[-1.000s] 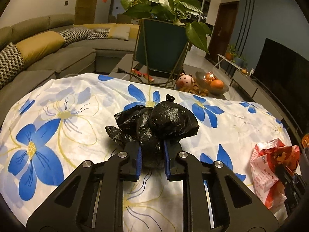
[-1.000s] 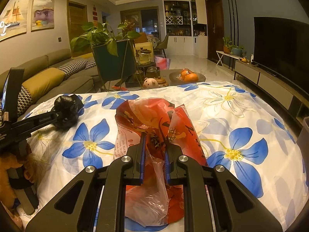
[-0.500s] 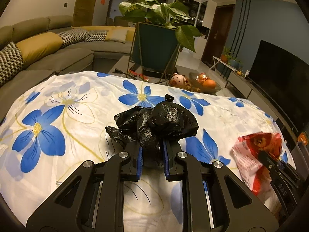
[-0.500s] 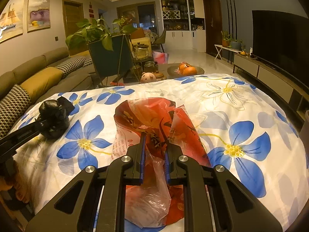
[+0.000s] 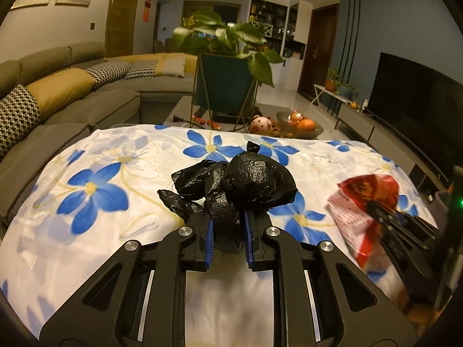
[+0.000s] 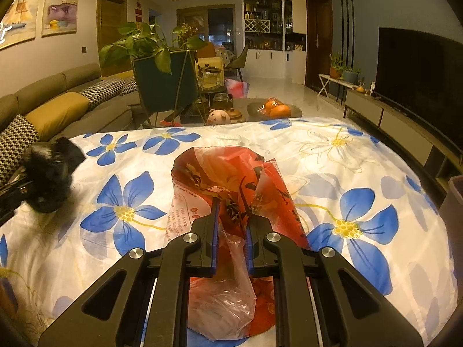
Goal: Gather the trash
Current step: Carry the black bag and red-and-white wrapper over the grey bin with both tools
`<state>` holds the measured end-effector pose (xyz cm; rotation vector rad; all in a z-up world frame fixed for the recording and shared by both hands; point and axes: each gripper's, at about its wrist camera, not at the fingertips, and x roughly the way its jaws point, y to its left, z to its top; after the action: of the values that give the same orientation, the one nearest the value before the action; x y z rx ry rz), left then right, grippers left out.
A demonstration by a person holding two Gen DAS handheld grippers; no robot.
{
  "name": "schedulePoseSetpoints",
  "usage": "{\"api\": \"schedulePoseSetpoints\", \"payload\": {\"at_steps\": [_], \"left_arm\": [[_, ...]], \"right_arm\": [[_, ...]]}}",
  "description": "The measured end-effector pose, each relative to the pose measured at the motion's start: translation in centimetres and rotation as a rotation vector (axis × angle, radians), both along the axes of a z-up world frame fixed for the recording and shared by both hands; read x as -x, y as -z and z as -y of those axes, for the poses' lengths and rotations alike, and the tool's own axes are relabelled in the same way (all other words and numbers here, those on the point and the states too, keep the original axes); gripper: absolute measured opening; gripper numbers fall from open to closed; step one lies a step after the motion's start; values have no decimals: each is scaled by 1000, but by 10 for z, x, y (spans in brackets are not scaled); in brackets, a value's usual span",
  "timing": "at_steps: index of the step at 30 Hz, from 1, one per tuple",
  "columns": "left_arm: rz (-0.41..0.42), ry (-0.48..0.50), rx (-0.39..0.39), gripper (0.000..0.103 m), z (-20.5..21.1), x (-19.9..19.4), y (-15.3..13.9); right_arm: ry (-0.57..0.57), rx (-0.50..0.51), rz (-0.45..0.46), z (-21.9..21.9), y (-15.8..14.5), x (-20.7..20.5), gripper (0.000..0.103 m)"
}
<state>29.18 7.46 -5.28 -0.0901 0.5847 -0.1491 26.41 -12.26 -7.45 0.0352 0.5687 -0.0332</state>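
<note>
Both bits grabbed: left gripper (image 5: 227, 228) clamps the black bag (image 5: 246, 186), right gripper (image 6: 231, 225) clamps the red bag (image 6: 231, 185) above the desk (image 6: 361, 156). Binning's left, I'd say.

Table (image 6: 361, 156) under floral cloth (image 6: 121, 211)

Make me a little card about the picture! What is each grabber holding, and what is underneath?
left gripper: shut on the black bag
right gripper: shut on the red bag
black bag: crumpled, bunched between the pads
red bag: printed plastic, its clear end hanging below the fingers
underneath: white cloth with blue flowers
behind the cloth: plant in a dark pot, bowl of oranges
left side: grey sofa with yellow cushions
right side: dark TV
</note>
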Motion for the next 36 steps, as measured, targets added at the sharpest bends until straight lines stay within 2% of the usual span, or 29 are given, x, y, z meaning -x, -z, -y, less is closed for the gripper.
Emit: {"api": "schedulePoseSetpoints", "payload": {"at_steps": [6,12,15,24,36], "left_arm": [[33,-3,-1,16,-2,44,-14],[79,8,25,16,-2,86,-29],[101,16,18,16,3,102,-32],[121,35,35,16,11,143,-31],[139,29,51,16,23,176,-32]], "right_arm": [[-6,-8,84,2,-19,22,14],[-20,-102,157,21,-43,72,14],[-32,-88,185,22,-53,101,14],[-78,-56,209,19,-61,173,14],[-76,-60,221,40,-65,211,14]]}}
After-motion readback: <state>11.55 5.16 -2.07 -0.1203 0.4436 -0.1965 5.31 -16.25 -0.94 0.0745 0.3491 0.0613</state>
